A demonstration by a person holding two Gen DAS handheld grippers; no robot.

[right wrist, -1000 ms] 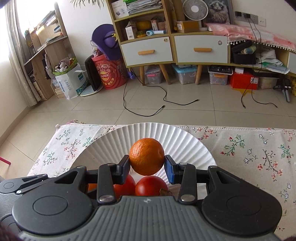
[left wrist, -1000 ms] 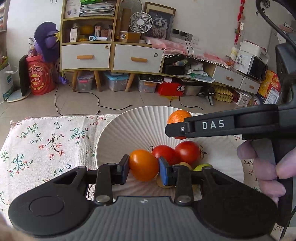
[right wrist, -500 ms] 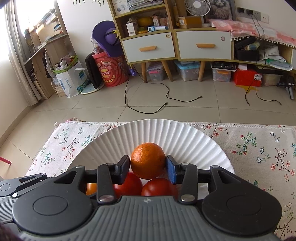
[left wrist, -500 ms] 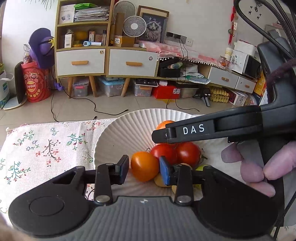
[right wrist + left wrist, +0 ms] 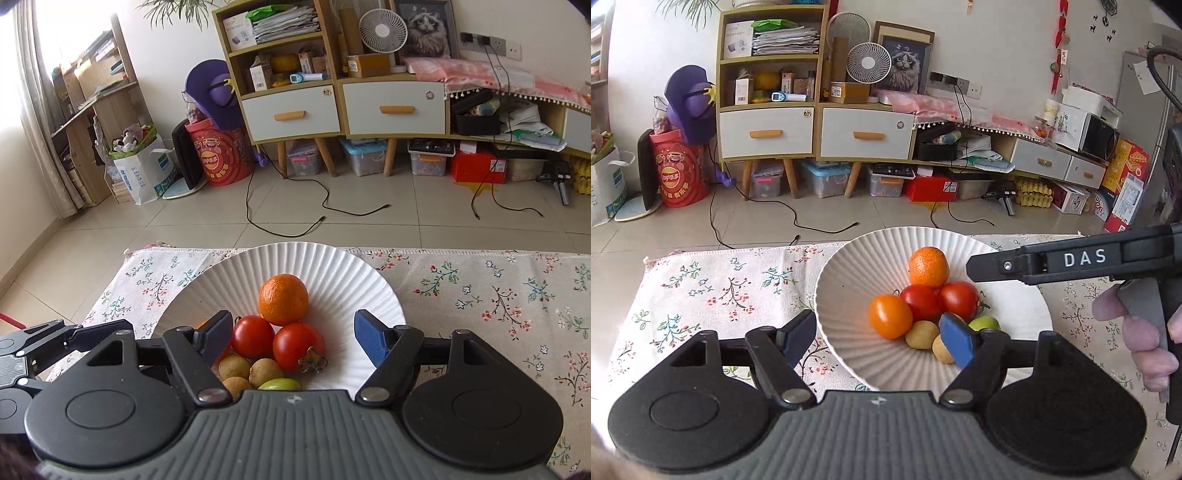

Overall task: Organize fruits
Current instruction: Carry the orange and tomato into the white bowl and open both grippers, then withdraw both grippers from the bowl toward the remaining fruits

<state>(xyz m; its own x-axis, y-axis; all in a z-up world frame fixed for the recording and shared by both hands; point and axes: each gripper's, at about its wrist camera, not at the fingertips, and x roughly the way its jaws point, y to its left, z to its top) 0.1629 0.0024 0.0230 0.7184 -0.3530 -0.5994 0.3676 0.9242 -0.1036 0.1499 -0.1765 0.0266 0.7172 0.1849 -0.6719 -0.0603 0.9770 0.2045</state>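
Observation:
A white ribbed plate (image 5: 849,258) (image 5: 303,254) on the floral cloth holds a mandarin (image 5: 929,266) (image 5: 283,299), two red tomatoes (image 5: 921,302) (image 5: 297,347), an orange tomato (image 5: 891,316), small brown fruits (image 5: 919,334) (image 5: 265,372) and a green fruit (image 5: 984,324) (image 5: 279,384). My left gripper (image 5: 879,341) hovers over the plate's near edge, jaws opening, pads clear of the orange tomato. My right gripper (image 5: 294,338) (image 5: 971,266) is above the pile, jaws opening, and the mandarin lies free beyond them.
The floral tablecloth (image 5: 720,288) (image 5: 498,295) spreads left and right of the plate, and its far edge drops to a tiled floor. A gloved hand (image 5: 1137,332) grips the right tool. My left gripper's linkage (image 5: 44,343) shows at the lower left of the right wrist view.
Both grippers opened: the left let go of the orange tomato, the right let go of the mandarin. Both fruits rest on the plate, and both grippers drew back and up.

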